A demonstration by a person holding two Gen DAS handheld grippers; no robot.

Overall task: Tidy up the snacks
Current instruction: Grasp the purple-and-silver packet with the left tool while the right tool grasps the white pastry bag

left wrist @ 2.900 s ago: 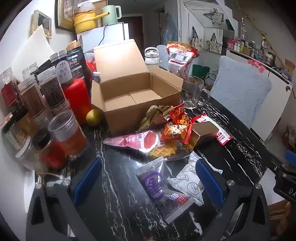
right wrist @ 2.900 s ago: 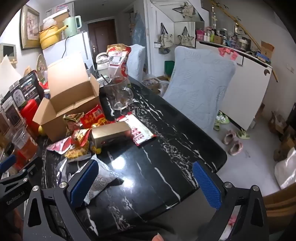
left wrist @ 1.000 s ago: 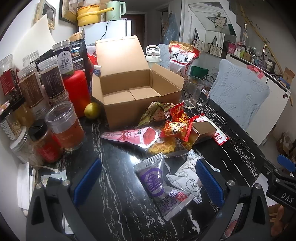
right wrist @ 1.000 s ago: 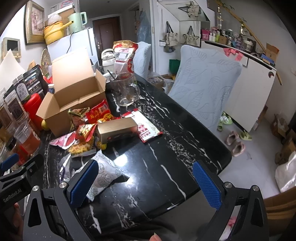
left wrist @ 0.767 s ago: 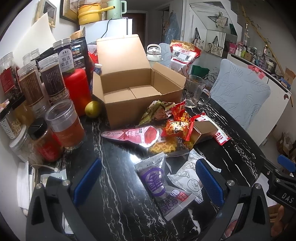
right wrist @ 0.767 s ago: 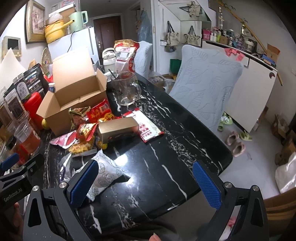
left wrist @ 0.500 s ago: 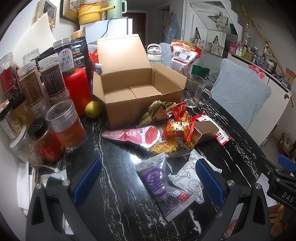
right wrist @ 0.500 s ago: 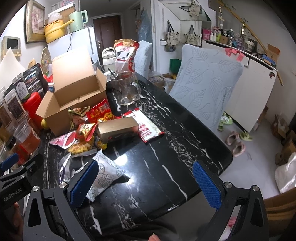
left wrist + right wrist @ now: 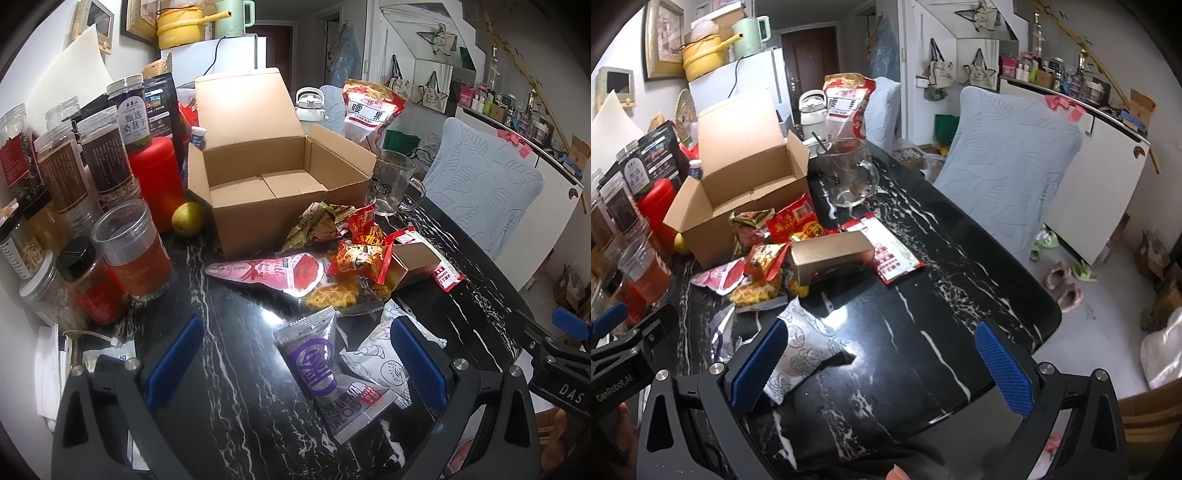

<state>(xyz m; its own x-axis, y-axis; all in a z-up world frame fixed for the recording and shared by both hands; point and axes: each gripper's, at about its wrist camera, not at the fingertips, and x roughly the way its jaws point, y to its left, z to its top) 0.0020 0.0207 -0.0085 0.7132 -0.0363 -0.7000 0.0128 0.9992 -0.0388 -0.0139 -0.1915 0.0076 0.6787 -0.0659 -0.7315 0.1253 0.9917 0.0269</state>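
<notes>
An open, empty cardboard box (image 9: 273,184) stands on the black marble table (image 9: 229,369); it also shows in the right wrist view (image 9: 738,192). Loose snacks lie in front of it: a pink packet (image 9: 280,269), red packets (image 9: 362,251), a gold box (image 9: 413,260), a silver-purple packet (image 9: 317,358) and a white packet (image 9: 384,362). My left gripper (image 9: 295,360) is open above the silver-purple packet. My right gripper (image 9: 882,362) is open and empty over bare table, with the white packet (image 9: 801,350) by its left finger.
Jars and a red canister (image 9: 155,177) crowd the table's left side, with a yellow-green fruit (image 9: 186,218) beside the box. A glass mug (image 9: 849,173) and a tall red-and-white bag (image 9: 846,107) stand behind. A blue chair (image 9: 1008,162) sits at the right edge.
Both grippers have drifted slightly forward toward the snacks. Nothing has been grasped or moved on the table.
</notes>
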